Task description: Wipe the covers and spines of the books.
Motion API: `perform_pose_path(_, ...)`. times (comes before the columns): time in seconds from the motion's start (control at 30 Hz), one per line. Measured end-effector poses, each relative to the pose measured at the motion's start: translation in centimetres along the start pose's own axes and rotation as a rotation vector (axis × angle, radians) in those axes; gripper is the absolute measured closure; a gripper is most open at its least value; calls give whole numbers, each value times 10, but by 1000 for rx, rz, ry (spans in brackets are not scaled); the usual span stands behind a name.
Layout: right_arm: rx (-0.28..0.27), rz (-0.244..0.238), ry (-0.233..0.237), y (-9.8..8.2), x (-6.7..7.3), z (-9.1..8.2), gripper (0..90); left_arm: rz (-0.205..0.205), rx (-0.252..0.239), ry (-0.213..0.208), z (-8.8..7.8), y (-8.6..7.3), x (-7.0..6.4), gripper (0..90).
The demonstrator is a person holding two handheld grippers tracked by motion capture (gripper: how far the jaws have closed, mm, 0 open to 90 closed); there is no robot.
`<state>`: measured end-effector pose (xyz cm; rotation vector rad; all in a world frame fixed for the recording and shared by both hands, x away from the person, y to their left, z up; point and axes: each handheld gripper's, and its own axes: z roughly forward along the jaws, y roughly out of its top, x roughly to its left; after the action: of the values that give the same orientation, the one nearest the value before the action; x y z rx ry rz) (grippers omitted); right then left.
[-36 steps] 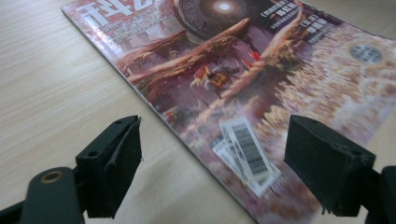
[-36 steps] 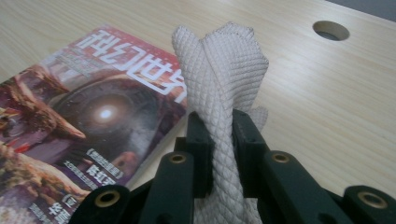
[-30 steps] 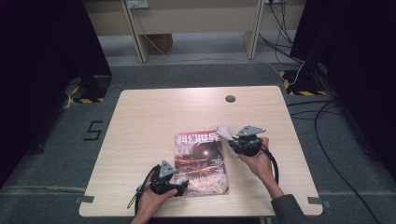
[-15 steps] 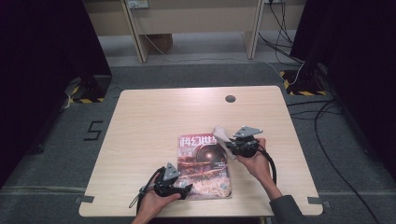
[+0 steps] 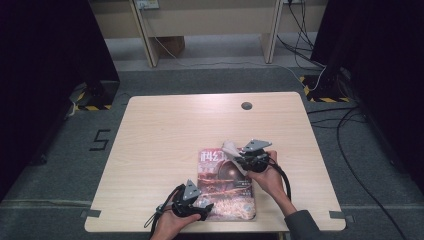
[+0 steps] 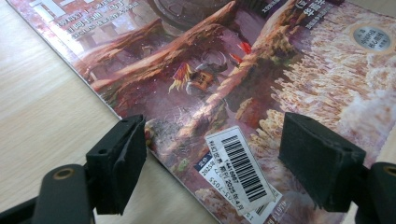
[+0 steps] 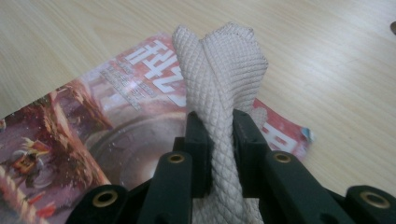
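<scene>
The table (image 5: 165, 145) has a pale wood-grain top with a round cable port (image 5: 246, 106) at 12 o'clock near its far edge. Grey carpet (image 5: 60, 165) surrounds it — a painted numeral 5 (image 5: 100, 140) at 9 o'clock. Loose cables (image 5: 350, 145) trail at 3 o'clock; hazard-striped tape (image 5: 320, 92) marks 2 o'clock.

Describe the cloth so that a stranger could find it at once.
On the wooden table lies one magazine. Over its far right corner, the right tool grips a folded cloth. It is cream with a quilted diamond weave, unlike the glossy cover.
</scene>
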<state>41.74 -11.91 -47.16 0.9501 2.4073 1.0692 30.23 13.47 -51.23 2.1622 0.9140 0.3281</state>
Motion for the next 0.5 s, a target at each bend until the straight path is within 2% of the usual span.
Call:
perform_pose_path(0.1,13,-13,4,-1,3,3,786,-1,-4,-3,1,0,-7,224)
perform_pose_path(0.23,72,-39,37,-7,15,17,774,-1,-17,-5,3,-1,-17,224)
perform_pose_path(0.33,104,-78,18,-9,19,23,760,-3,-24,-6,3,-1,-17,224)
perform_pose_path(0.5,107,-87,-11,-11,15,23,760,-5,-41,0,3,-4,-18,224)
